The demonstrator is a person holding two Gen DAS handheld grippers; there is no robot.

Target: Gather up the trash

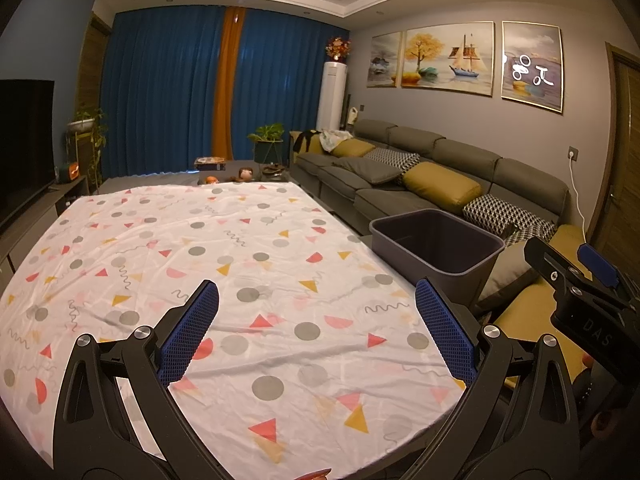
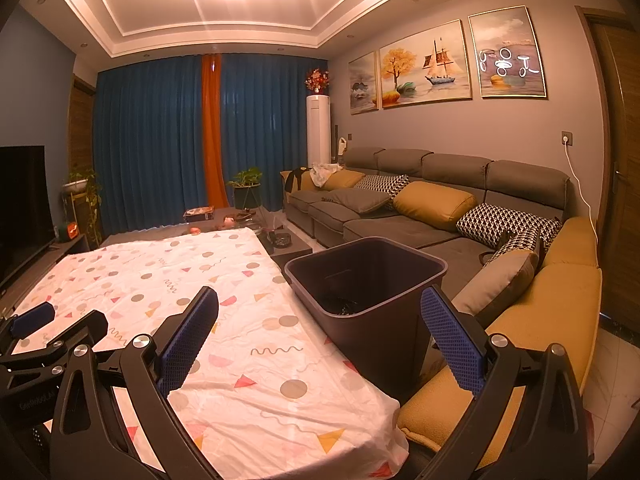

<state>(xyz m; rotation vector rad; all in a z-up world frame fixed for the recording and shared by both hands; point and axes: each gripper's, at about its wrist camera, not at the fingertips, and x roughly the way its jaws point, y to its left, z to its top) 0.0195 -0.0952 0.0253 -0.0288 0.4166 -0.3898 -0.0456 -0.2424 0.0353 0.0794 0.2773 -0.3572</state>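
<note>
Seeing no trash on the cloth-covered table [image 1: 240,240], I hold both the left gripper [image 1: 316,332] and right gripper [image 2: 320,340] spread, empty; bin [image 2: 404,320] beside the table holds something dark.

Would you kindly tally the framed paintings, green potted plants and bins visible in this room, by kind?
framed paintings: 3
green potted plants: 2
bin: 1
Total: 6
</note>
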